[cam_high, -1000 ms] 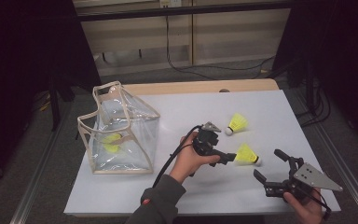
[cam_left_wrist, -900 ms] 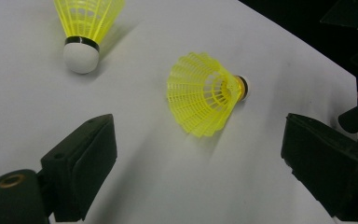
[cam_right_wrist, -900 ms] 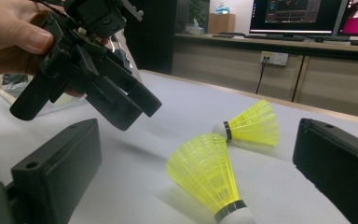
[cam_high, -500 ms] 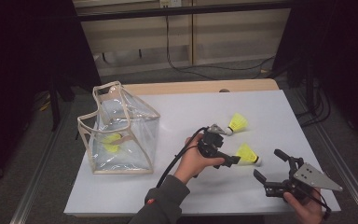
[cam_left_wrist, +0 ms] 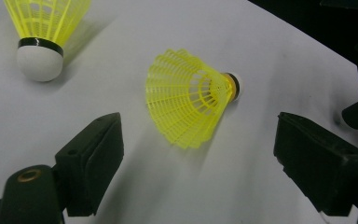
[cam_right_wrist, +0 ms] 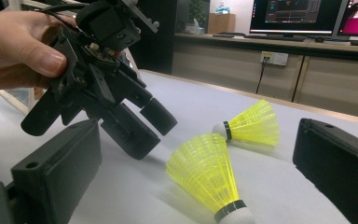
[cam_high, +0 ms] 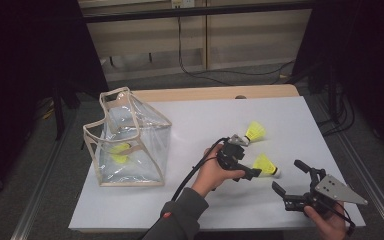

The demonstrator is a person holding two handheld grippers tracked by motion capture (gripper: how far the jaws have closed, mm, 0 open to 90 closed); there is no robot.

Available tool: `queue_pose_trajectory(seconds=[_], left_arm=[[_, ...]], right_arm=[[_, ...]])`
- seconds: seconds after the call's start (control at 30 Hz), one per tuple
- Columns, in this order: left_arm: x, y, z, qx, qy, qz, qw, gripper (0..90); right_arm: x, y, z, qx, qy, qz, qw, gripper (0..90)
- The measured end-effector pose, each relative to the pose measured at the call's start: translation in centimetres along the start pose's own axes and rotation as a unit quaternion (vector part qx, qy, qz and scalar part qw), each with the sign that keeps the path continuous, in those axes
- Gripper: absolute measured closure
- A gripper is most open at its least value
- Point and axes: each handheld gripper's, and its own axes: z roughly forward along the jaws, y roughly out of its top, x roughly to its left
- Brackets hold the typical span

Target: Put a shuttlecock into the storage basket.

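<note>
Shuttlecock [cam_left_wrist: 191, 95] of yellow plastic mesh, cone-shaped with a white rounded tip, lies on its side on the smooth white counter [cam_high: 190, 125], just ahead of the left tongs [cam_high: 247, 172] and between their spread black jaws, not touching. The right tongs [cam_high: 290, 182], also spread, hold nothing. A second shuttlecock [cam_high: 254, 131] lies near.

Near shuttlecock [cam_left_wrist: 191, 98] yellow plastic mesh skirt with smooth white cap, far shuttlecock [cam_left_wrist: 39, 32] alike with a glossy black band, bench [cam_high: 190, 125] matt white with pale wood edge, bag [cam_high: 130, 140] clear glossy plastic with beige cloth trim, left hand-held gripper [cam_high: 247, 172] matt black plastic.
</note>
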Motion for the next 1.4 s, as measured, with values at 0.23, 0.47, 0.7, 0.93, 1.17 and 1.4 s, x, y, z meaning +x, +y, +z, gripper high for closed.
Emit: queue_pose_trajectory(seconds=[0.23, 0.47, 0.7, 0.93, 1.17, 1.4], left_arm=[[-0.2, 0.0, 0.6, 0.007, -0.007, 0.003, 1.0000, 19.8], [0.0, 0.1, 1.2, 0.012, -0.005, 0.013, 0.9998, 23.9], [0.1, 0.1, 1.9, 0.010, -0.004, 0.023, 0.9997, 30.6], [0.0, 0.3, 2.4, 0.007, -0.016, 0.029, 0.9994, 34.9], [0.0, 0.3, 3.1, 0.007, -0.025, 0.029, 0.9992, 42.9], [0.0, 0.4, 3.4, 0.009, -0.034, 0.039, 0.9986, 50.7]], right_arm=[[0.0, 0.0, 0.0, 0.001, 0.000, 0.000, 1.0000, 0.9], [0.0, 0.0, -0.1, 0.000, 0.001, 0.000, 1.0000, 0.9], [0.0, 0.0, -0.1, 0.001, 0.000, 0.000, 1.0000, 0.9], [0.0, 0.0, -0.1, 0.001, 0.000, 0.000, 1.0000, 0.9], [0.0, 0.0, -0.1, 0.001, 0.000, 0.001, 1.0000, 0.9], [-0.1, 0.0, -0.1, 0.001, -0.001, -0.001, 1.0000, 0.9]])
